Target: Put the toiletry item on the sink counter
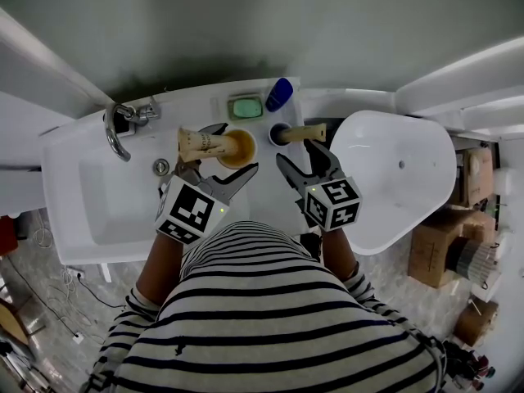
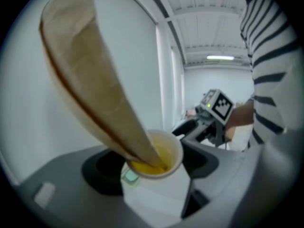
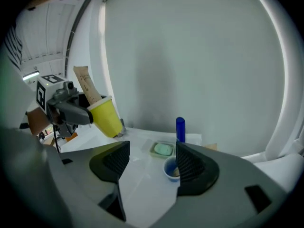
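My left gripper (image 1: 233,150) (image 2: 152,167) is shut on a yellow cup (image 1: 238,147) (image 2: 166,148) (image 3: 105,117), held tilted above the white sink counter (image 1: 254,195). A beige toiletry tube (image 1: 201,142) (image 2: 95,80) (image 3: 85,85) sticks out of the cup. To its right, my right gripper (image 1: 299,155) (image 3: 149,160) stands open and empty above the counter. Just beyond it is a small blue cup (image 1: 278,133) (image 3: 170,167) holding another beige tube (image 1: 307,132), partly hidden by the right jaw.
A green soap dish (image 1: 245,107) (image 3: 163,149) and a blue bottle (image 1: 279,94) (image 3: 180,127) stand at the counter's back by the wall. The sink basin (image 1: 98,211) with its faucet (image 1: 115,129) lies left. A white tub (image 1: 401,178) and cardboard boxes (image 1: 442,252) are right.
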{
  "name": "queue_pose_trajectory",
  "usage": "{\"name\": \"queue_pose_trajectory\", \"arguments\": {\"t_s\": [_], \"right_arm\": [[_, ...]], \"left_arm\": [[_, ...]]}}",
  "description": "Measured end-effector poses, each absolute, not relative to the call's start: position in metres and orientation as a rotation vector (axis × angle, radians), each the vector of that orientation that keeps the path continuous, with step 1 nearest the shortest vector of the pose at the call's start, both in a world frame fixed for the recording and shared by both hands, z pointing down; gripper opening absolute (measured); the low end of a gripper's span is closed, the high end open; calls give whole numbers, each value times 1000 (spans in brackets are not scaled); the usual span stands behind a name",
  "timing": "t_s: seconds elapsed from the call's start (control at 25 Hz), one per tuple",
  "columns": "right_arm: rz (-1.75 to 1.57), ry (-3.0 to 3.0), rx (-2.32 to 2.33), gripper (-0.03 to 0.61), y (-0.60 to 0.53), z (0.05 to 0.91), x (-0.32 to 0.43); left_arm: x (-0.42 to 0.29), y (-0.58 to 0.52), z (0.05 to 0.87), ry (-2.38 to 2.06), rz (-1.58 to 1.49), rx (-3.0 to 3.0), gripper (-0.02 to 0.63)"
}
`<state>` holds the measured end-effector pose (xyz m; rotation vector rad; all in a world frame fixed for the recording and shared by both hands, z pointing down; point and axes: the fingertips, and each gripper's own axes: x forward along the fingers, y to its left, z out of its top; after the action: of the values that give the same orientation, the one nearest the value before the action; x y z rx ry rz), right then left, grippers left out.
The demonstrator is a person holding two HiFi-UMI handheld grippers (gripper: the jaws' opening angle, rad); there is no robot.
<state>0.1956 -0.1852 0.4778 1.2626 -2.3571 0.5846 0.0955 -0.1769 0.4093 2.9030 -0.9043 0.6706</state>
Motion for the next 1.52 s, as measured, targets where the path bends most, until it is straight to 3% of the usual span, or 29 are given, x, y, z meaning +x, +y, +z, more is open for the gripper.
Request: {"name": "queue_pose_trajectory", "arguments": {"t_s": [0.32,0.48,0.6,0.72,1.52], "right_arm": [[355,-2530,1347,269,-201,409,186],[284,-2576,1398,181,-202,389,189],[251,-2589,1428,73,-202,380,193],[232,-2588,1450,36,-204,377,197],[215,-2569,1494,9,-205,372,209]], "left_arm": [[96,-178,411,-891,685,2907,367],[97,-177,414,-880,694,2906,367],[98,-178,417,-874,698,2903,367],[99,-179,419,-867,701,2899,367],[114,-190,460,-789,764,2887,367]]}}
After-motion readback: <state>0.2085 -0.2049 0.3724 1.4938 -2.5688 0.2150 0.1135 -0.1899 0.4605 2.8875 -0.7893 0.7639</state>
